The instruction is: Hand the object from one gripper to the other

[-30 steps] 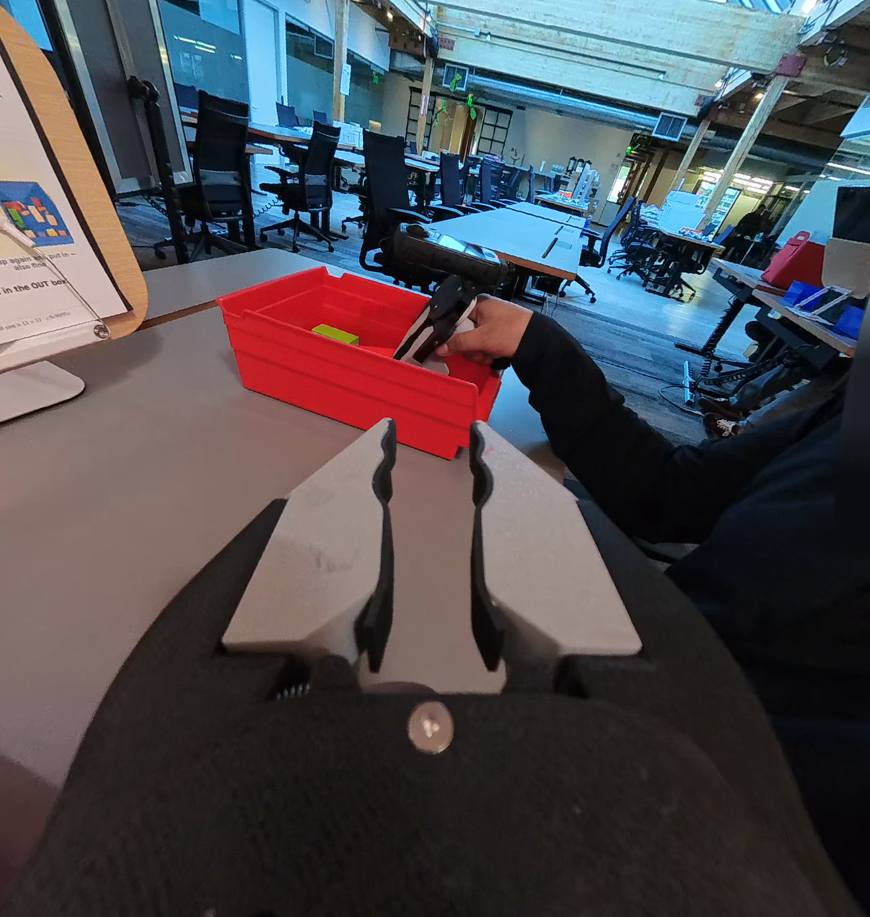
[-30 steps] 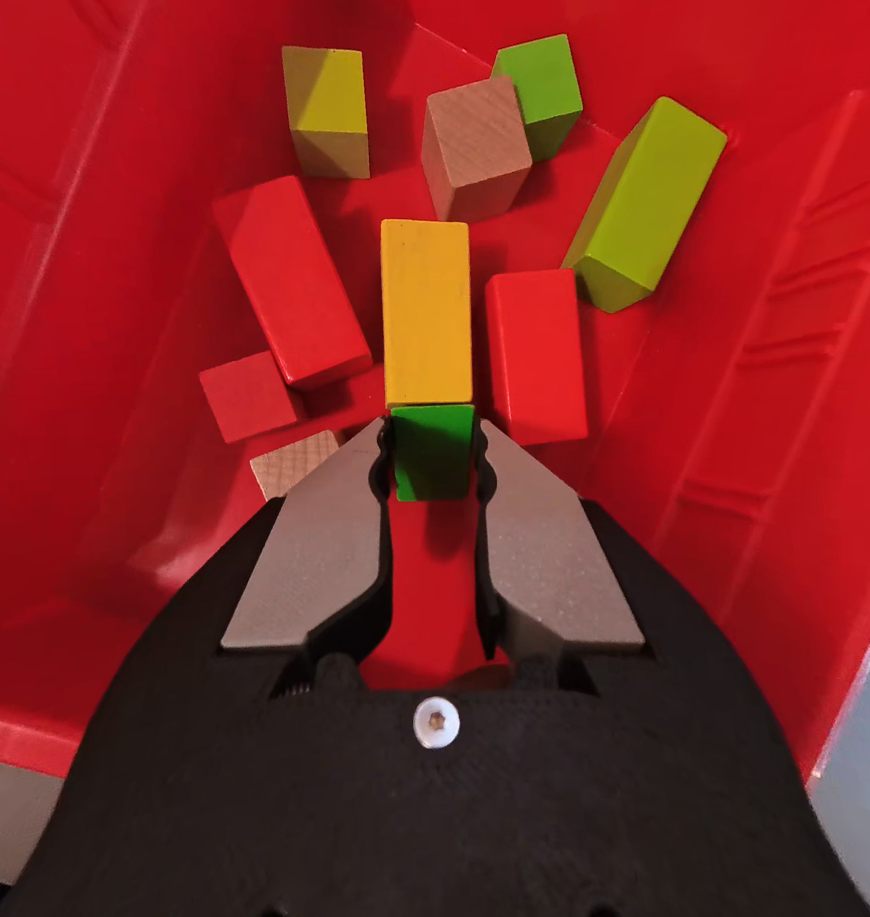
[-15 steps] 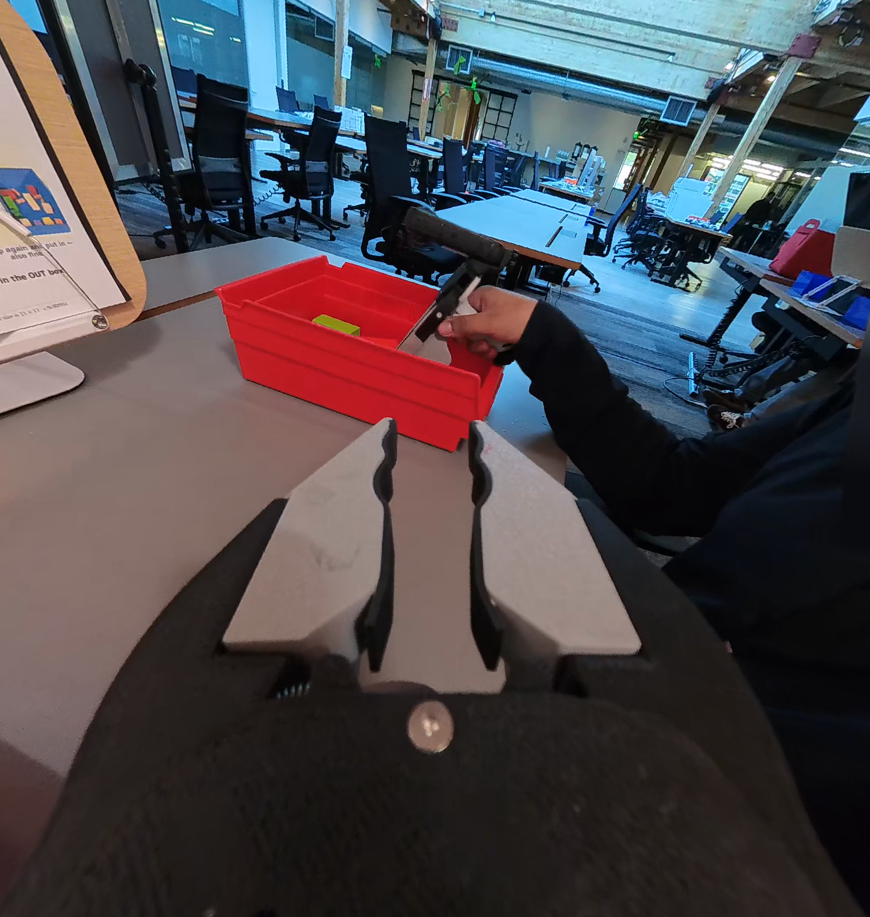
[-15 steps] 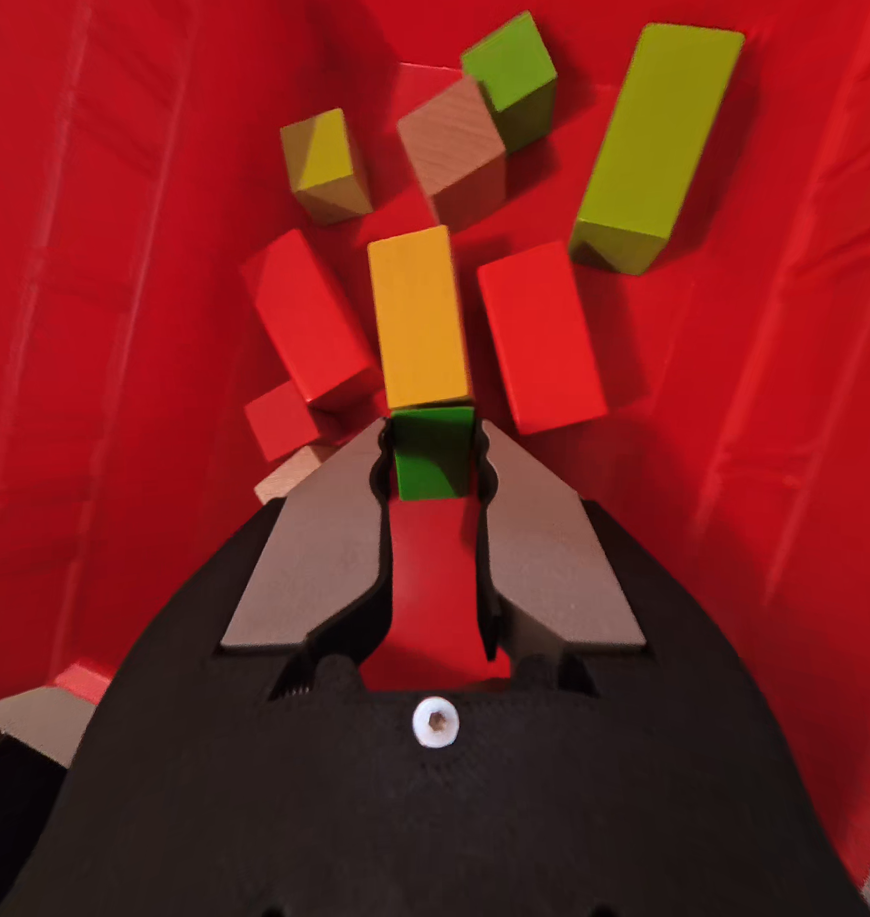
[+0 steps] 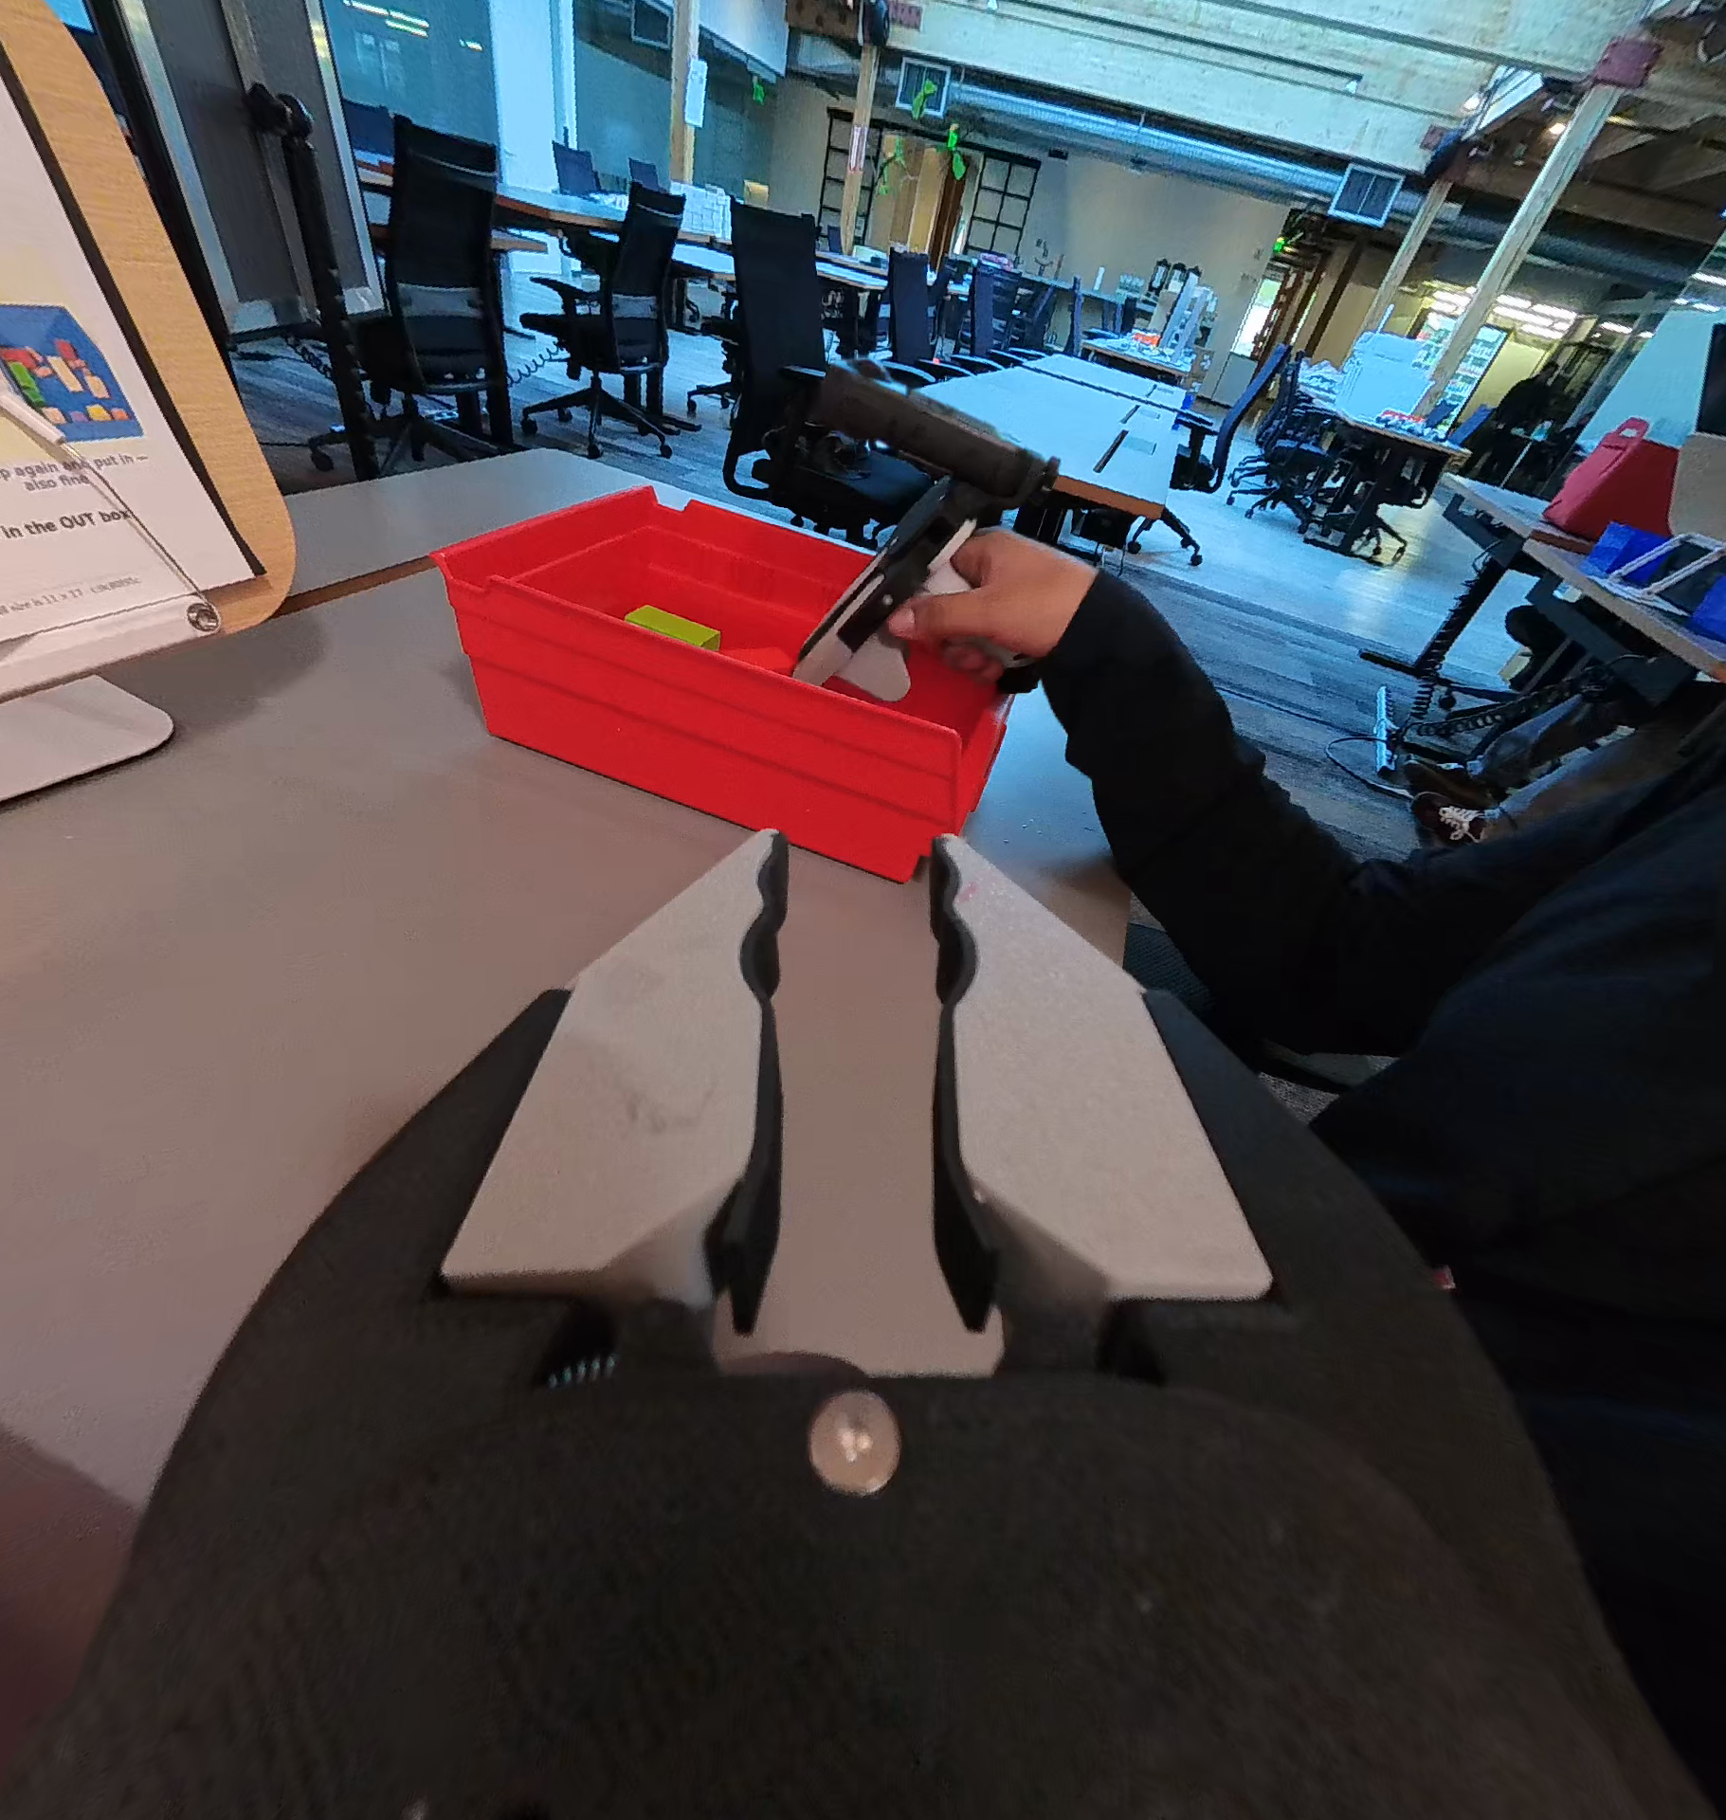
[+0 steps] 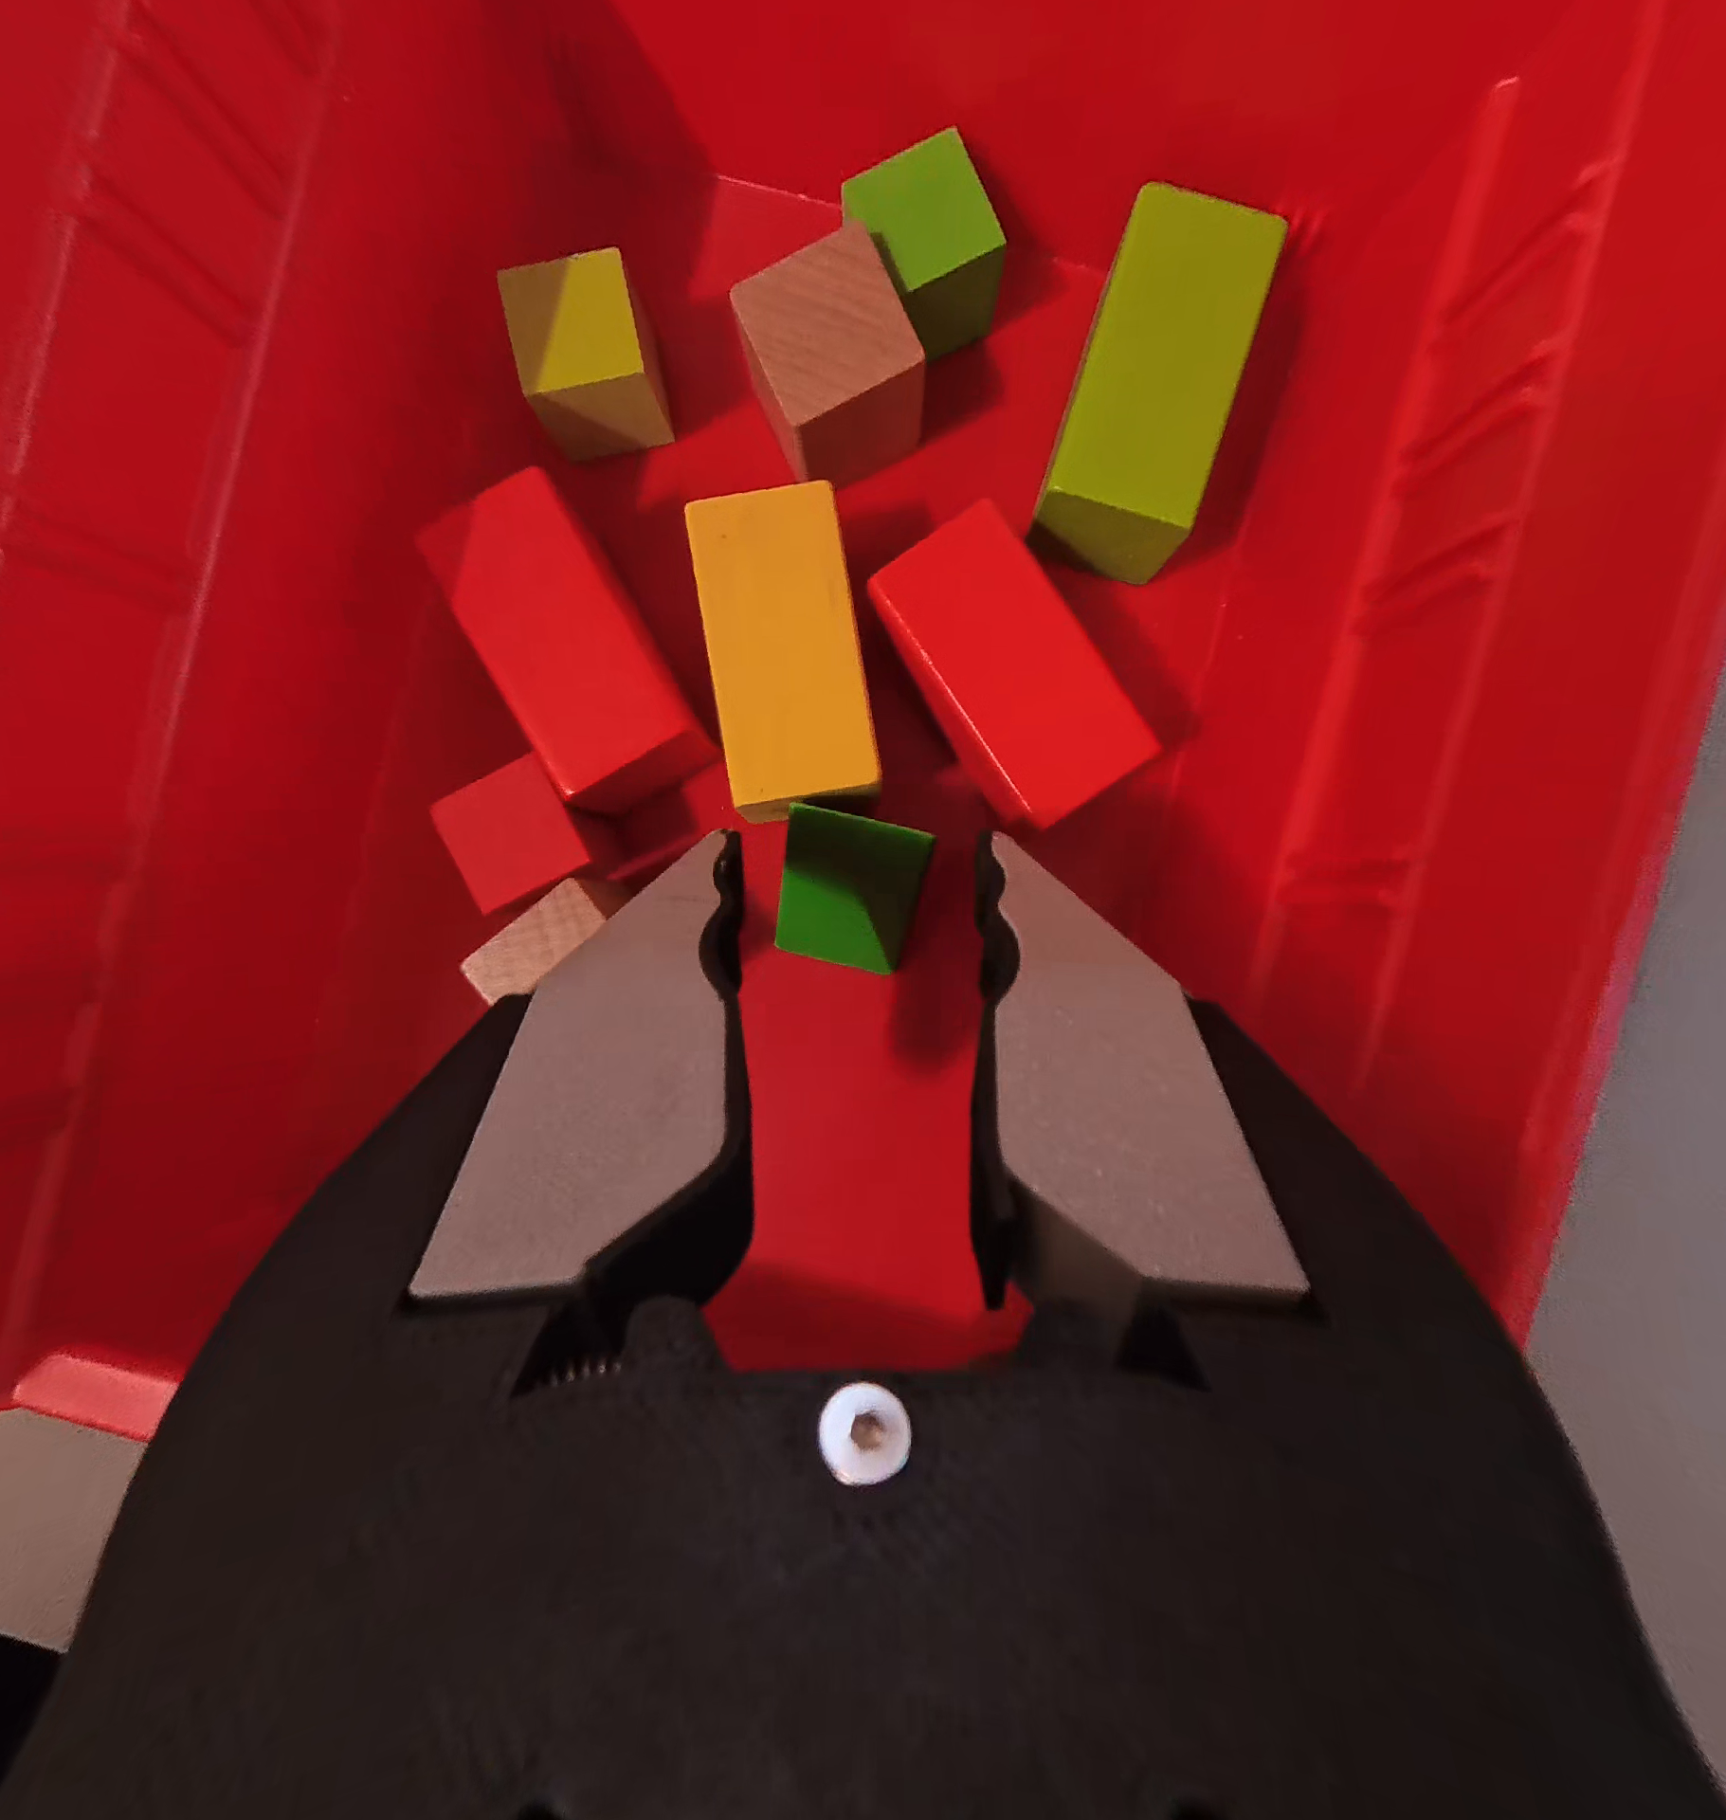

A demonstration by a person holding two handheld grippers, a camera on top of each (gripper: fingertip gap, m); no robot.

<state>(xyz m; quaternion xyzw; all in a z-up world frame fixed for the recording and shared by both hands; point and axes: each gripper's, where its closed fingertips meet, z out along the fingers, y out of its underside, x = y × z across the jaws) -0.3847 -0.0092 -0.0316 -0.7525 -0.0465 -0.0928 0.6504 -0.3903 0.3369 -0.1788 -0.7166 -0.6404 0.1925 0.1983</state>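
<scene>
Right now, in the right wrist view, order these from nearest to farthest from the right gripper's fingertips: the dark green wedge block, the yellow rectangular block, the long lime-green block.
1. Dark green wedge block: between the open right gripper fingers, untouched by either.
2. Yellow rectangular block: just beyond the wedge, centre.
3. Long lime-green block: far right of the red bin.

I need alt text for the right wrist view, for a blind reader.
The open right gripper hangs over a red bin, with a small dark green block lying loose between its fingers, touching neither. Beyond lie yellow, red, lime green and plain wood blocks.
</scene>
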